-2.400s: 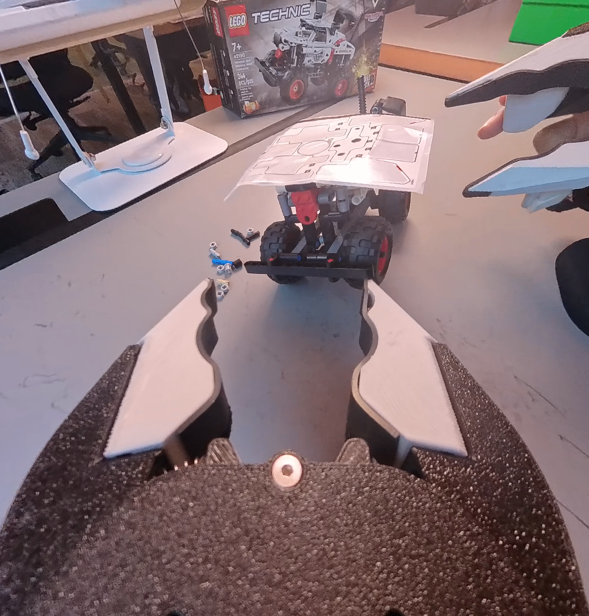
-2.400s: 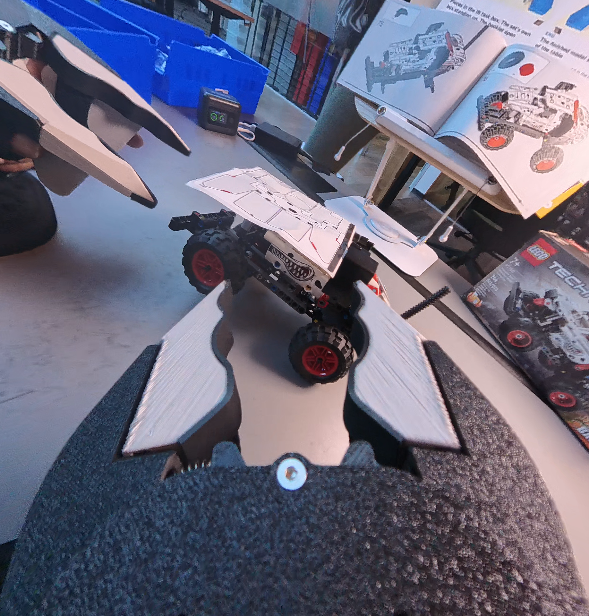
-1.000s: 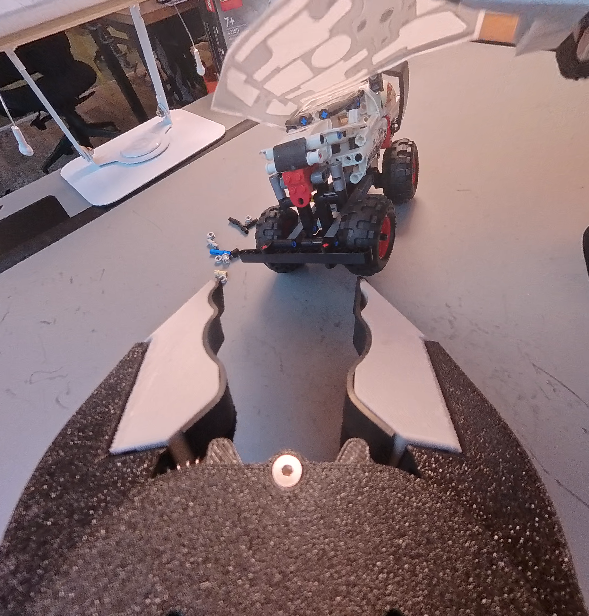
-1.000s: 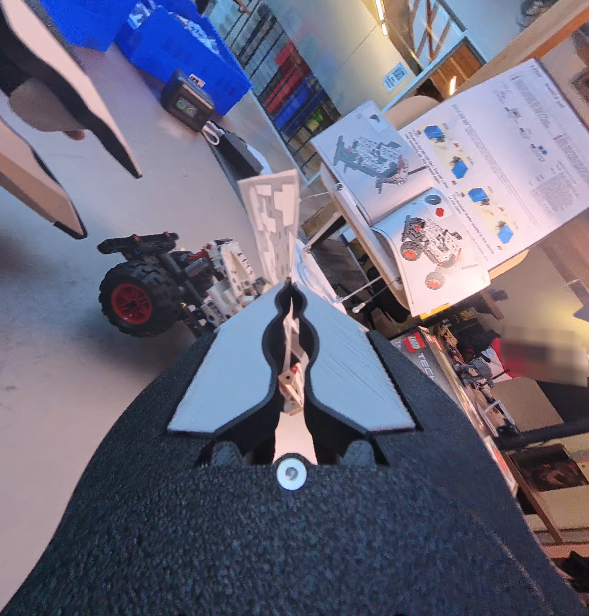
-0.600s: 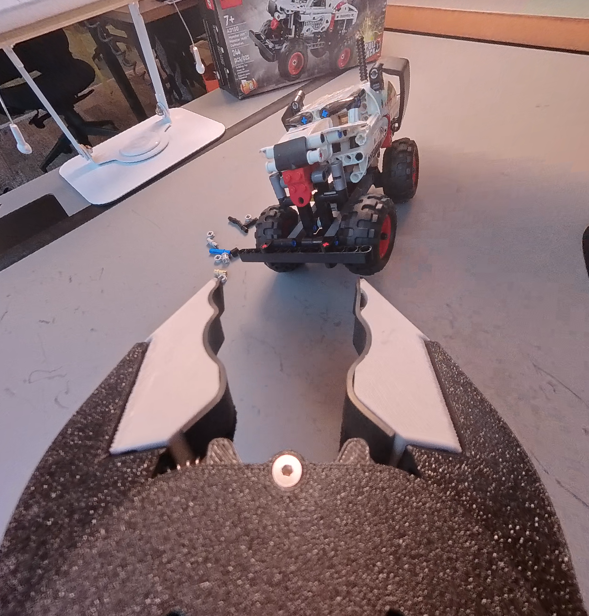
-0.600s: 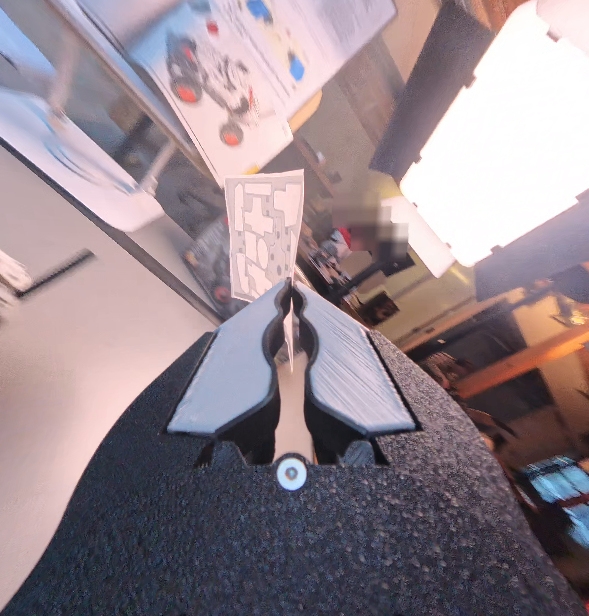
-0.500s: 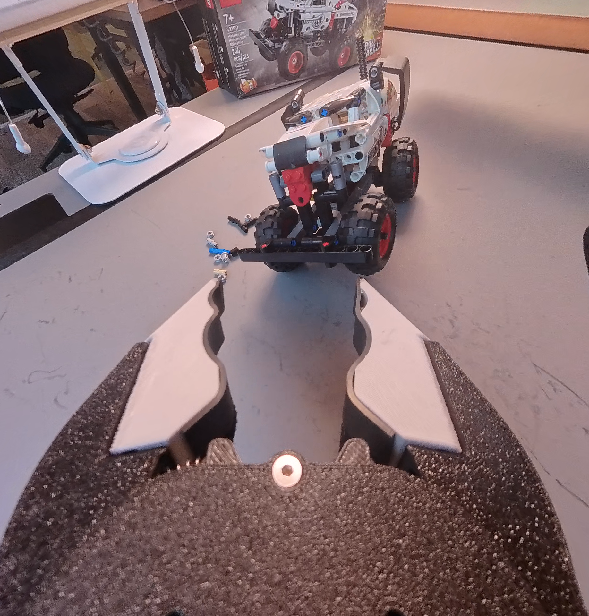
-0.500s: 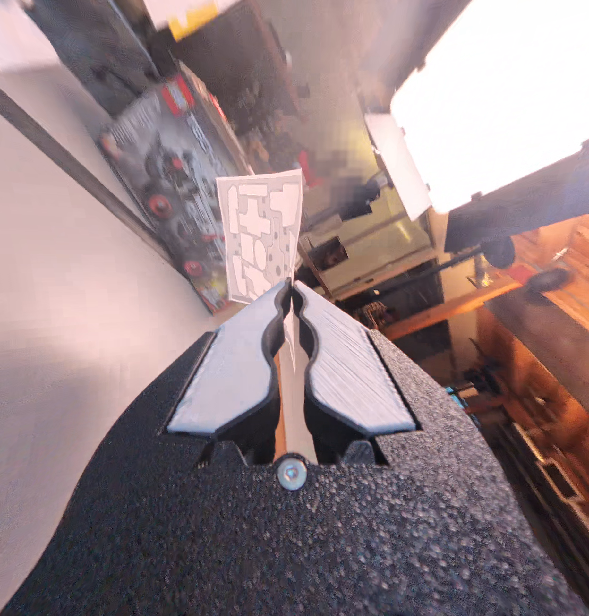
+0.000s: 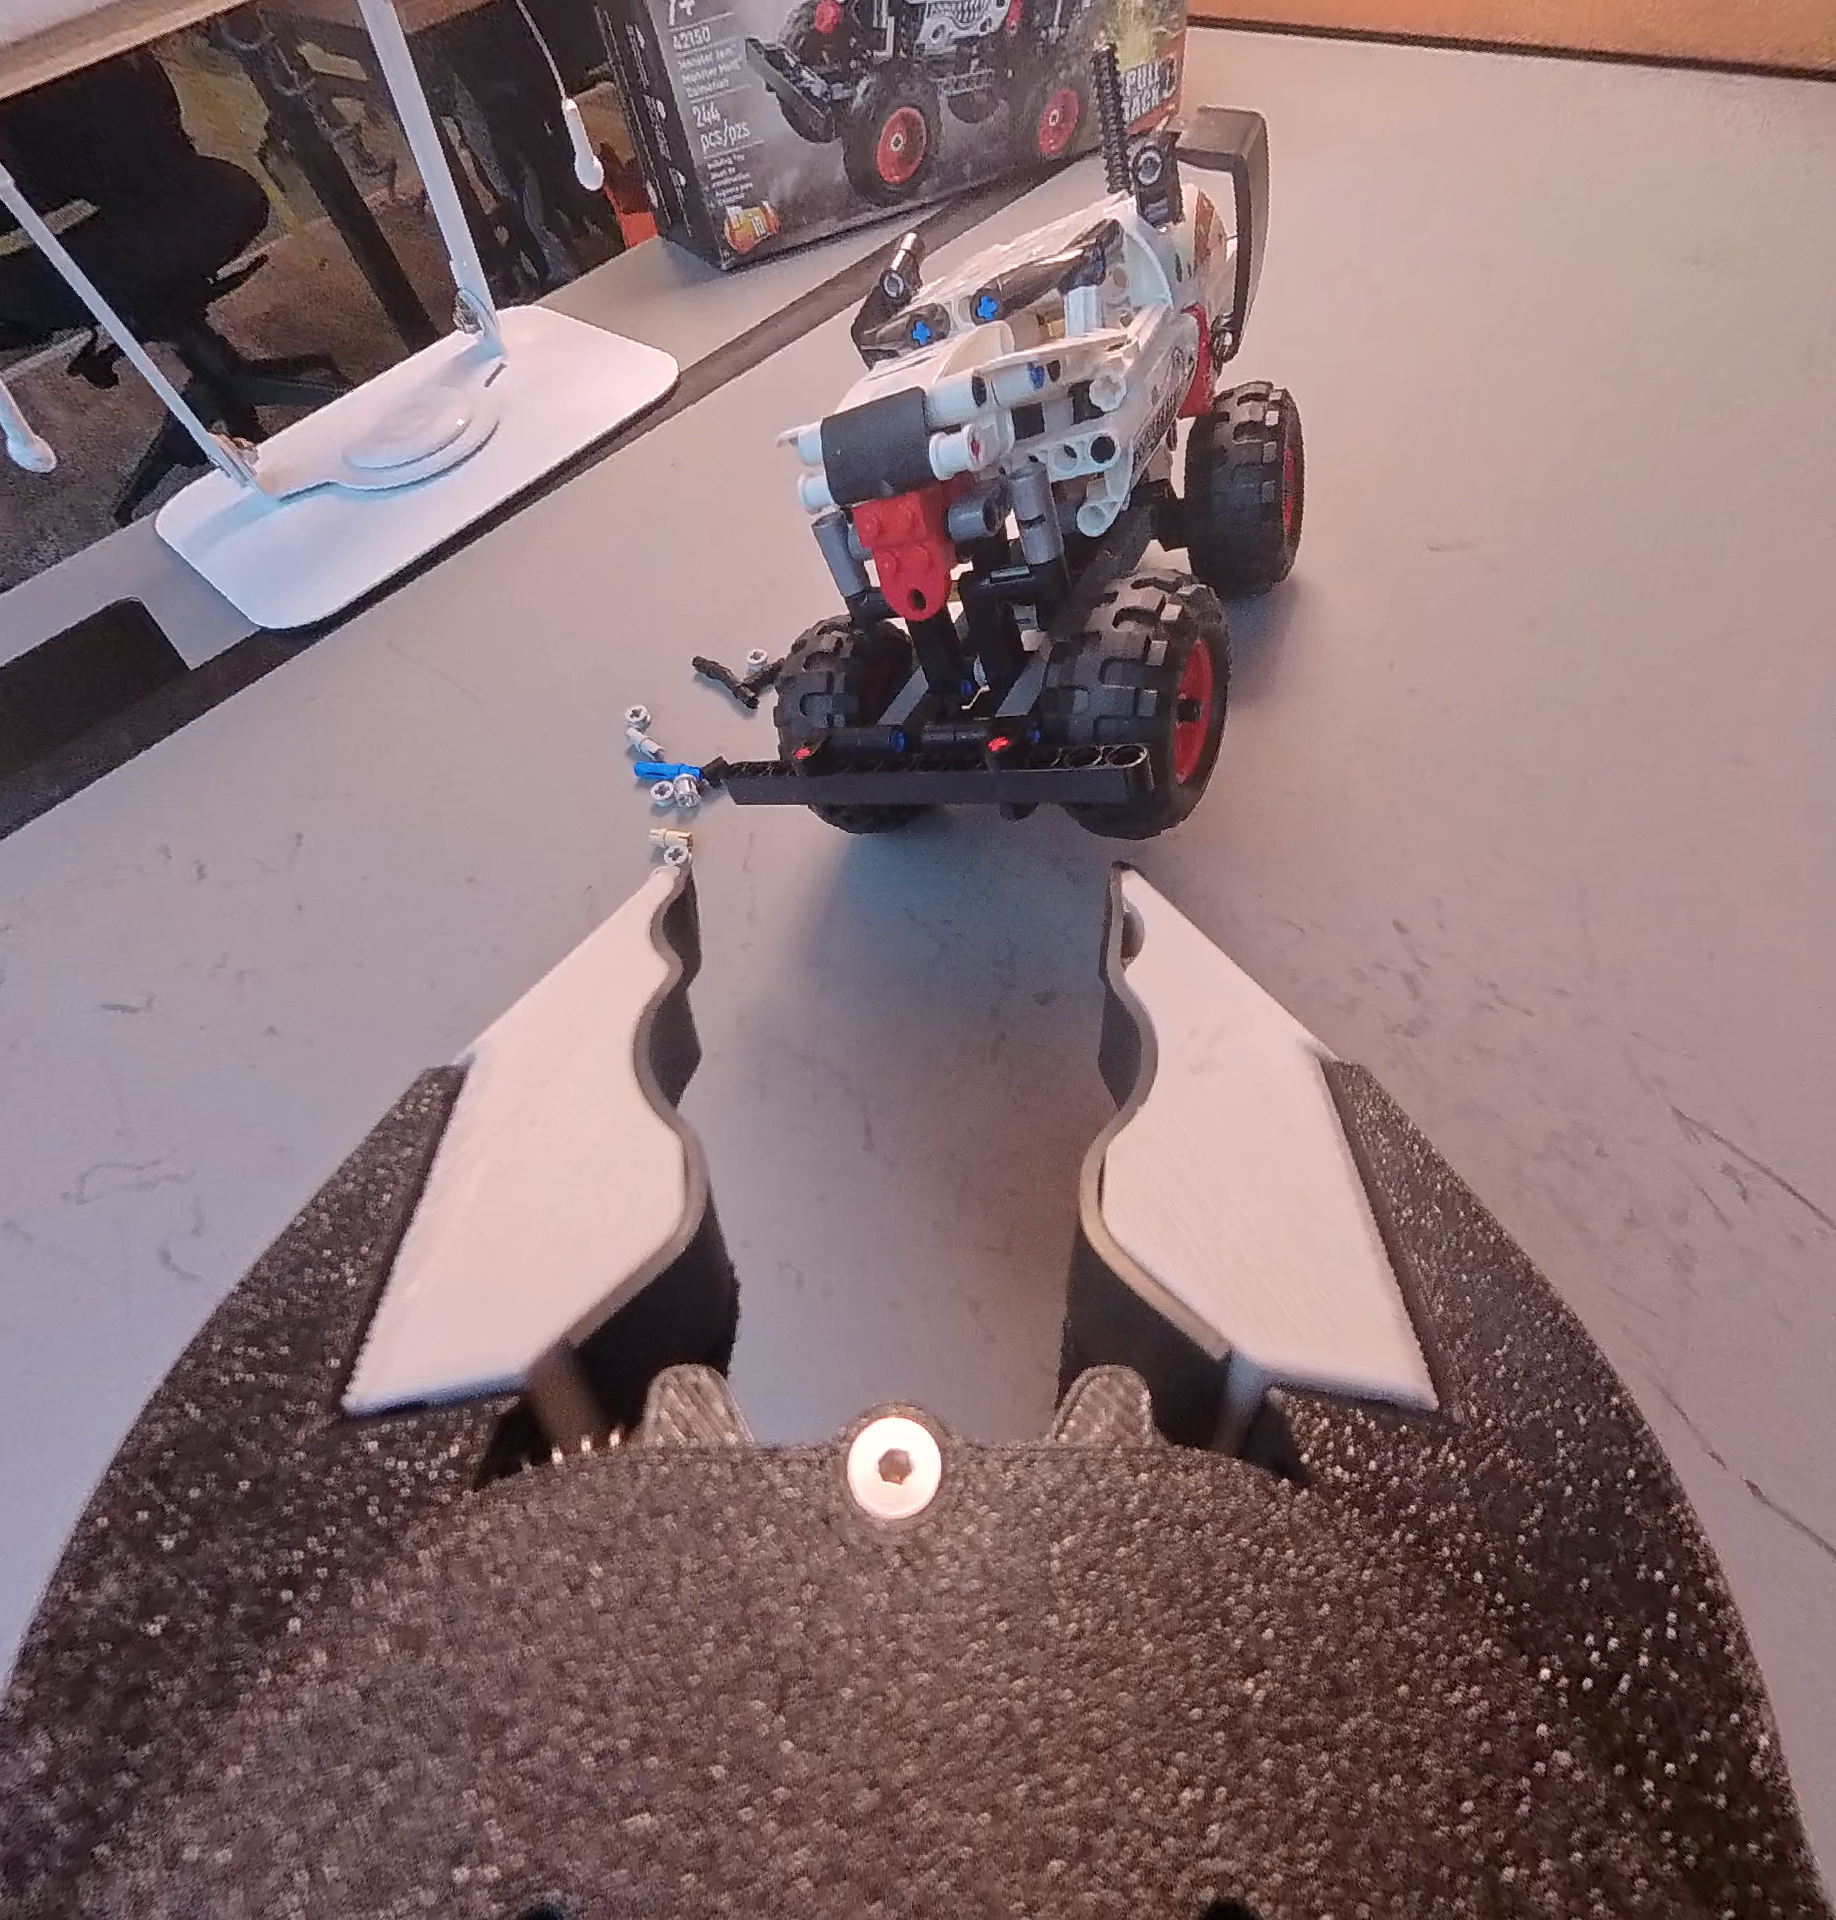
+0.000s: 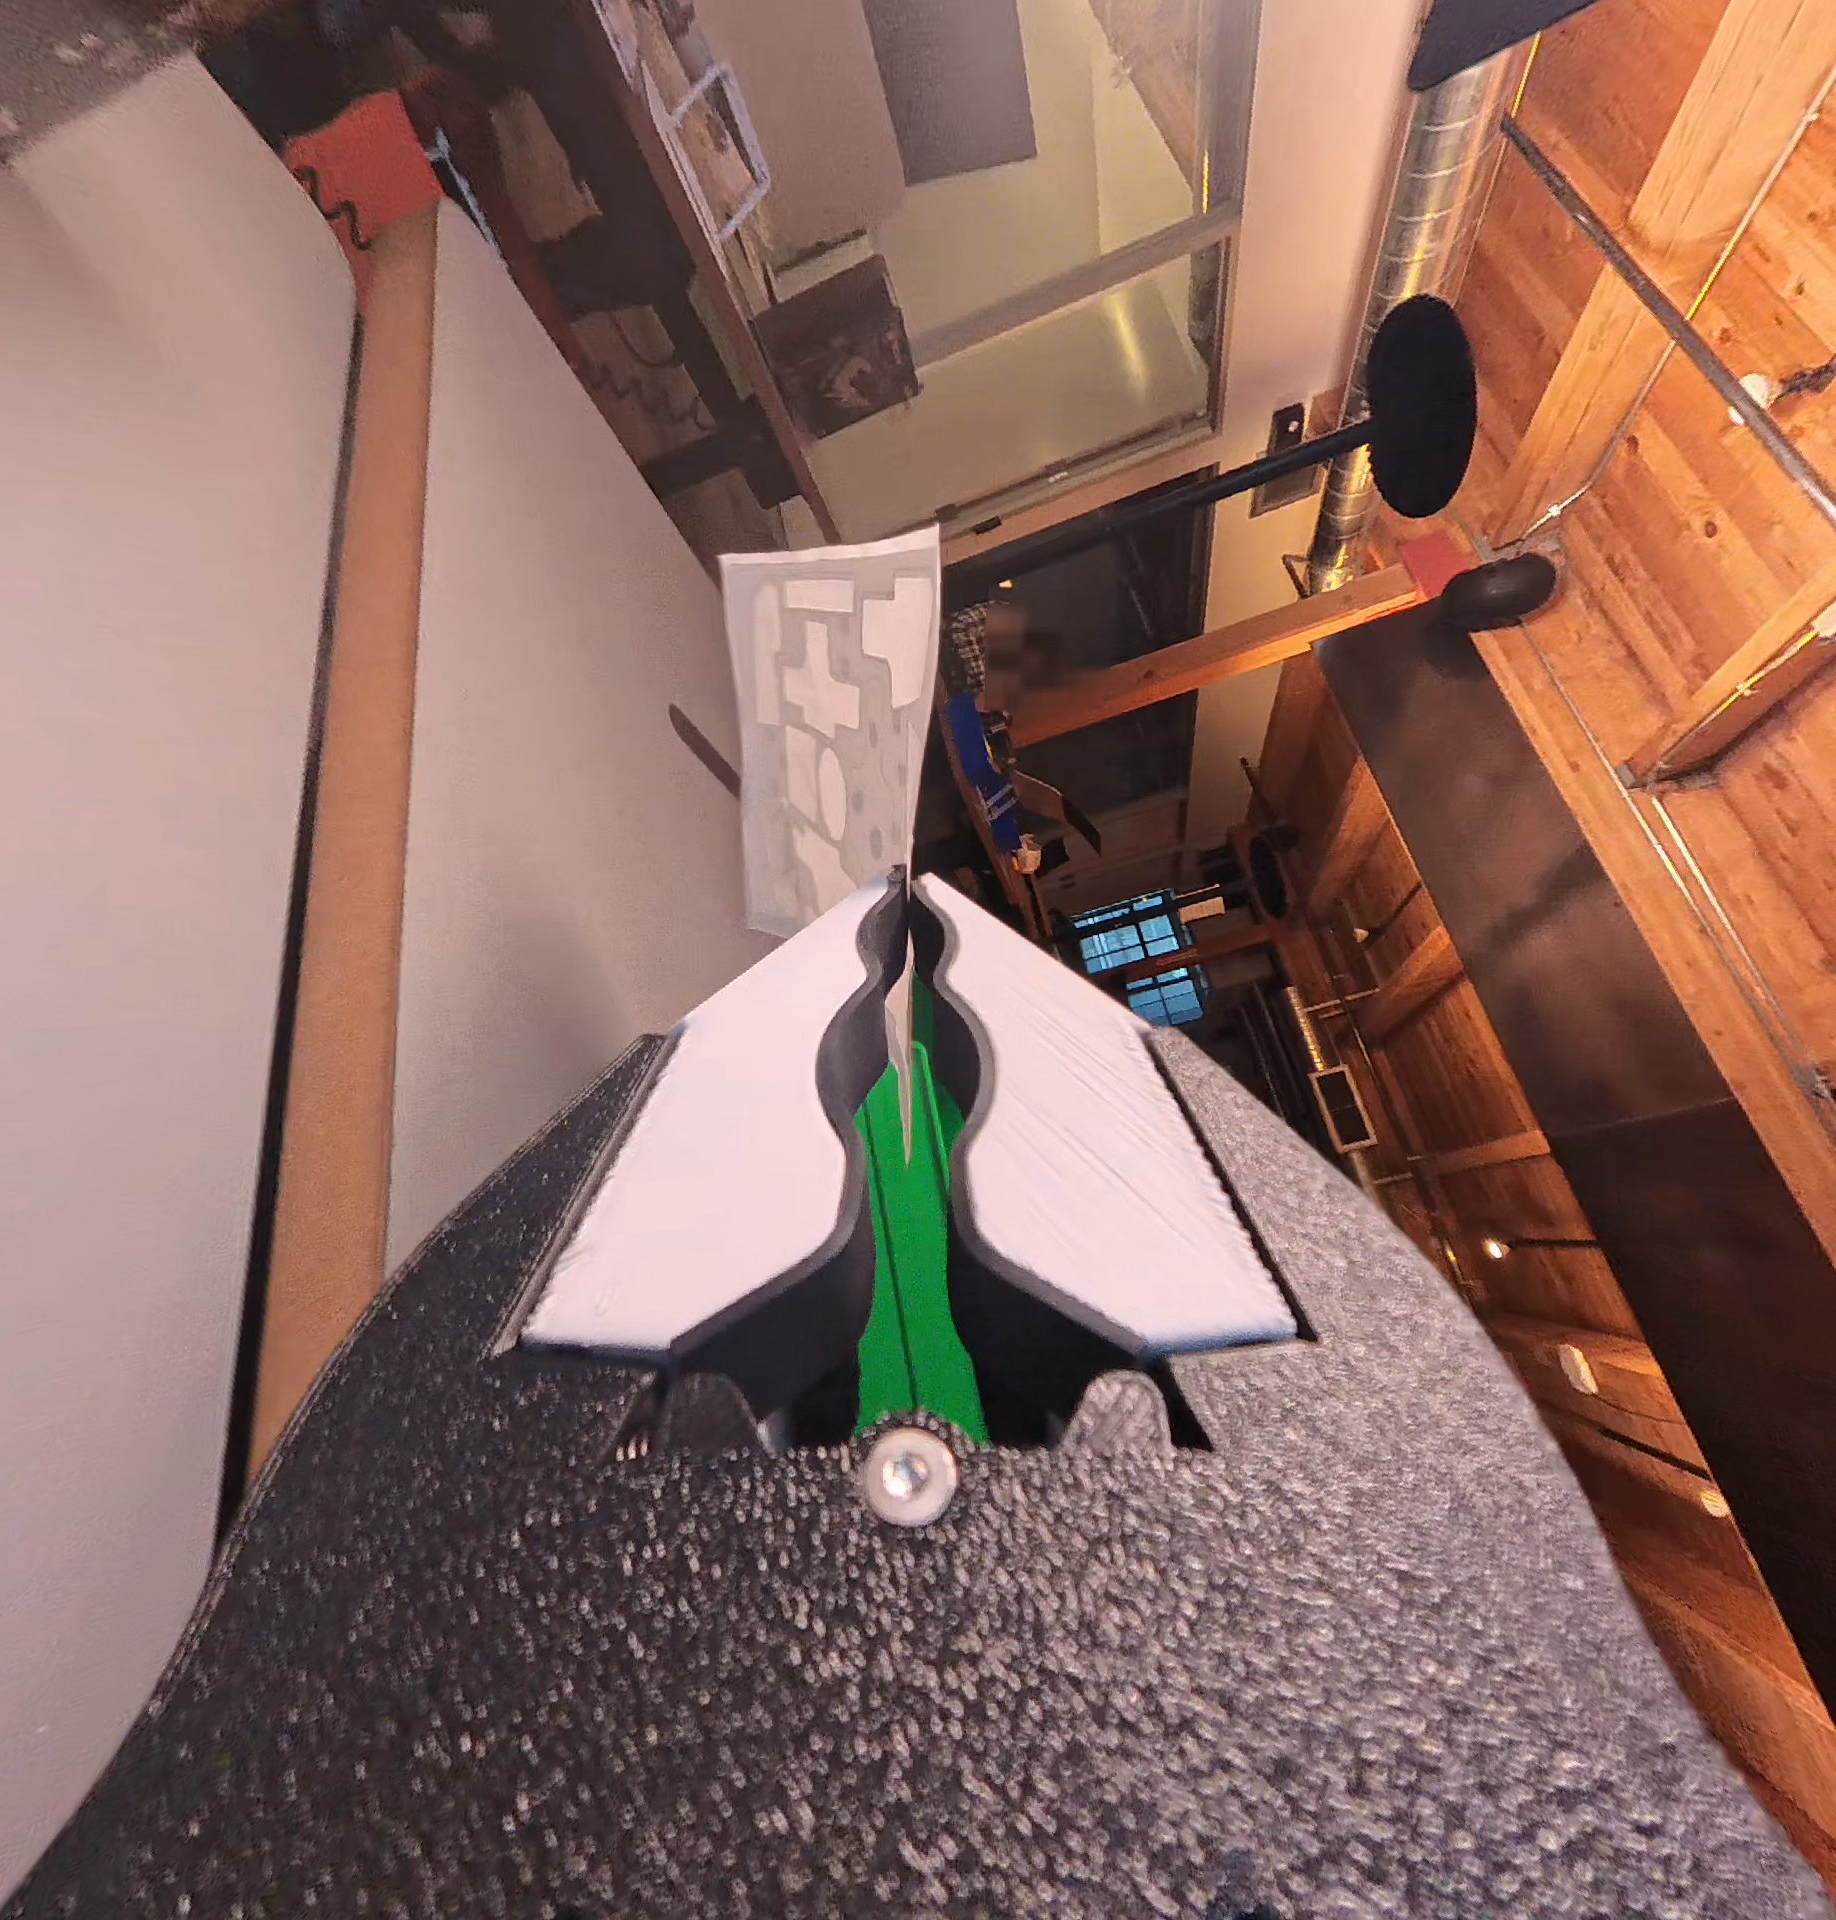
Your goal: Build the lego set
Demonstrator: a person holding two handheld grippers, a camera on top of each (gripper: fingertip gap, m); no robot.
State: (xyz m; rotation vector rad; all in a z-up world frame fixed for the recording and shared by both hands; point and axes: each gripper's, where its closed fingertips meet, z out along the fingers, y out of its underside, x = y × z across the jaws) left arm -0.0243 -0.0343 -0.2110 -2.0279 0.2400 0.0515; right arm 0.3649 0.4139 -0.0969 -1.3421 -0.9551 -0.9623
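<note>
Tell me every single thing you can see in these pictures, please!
Toy truck: one, white, black and red, on the grey table.
Loose small pieces: a handful, grey, blue and black, on the table left of the truck's bumper.
Set box: one, dark, standing behind the truck.
Stand base: one, white, far left on the table.
Sticker sheet: one, white and grey, pinched upright in the right gripper.
Left gripper: one, black with pale fingers, open, low over the table before the truck.
Right gripper: one, same colours, shut on the sheet, aimed away from the table.
</note>
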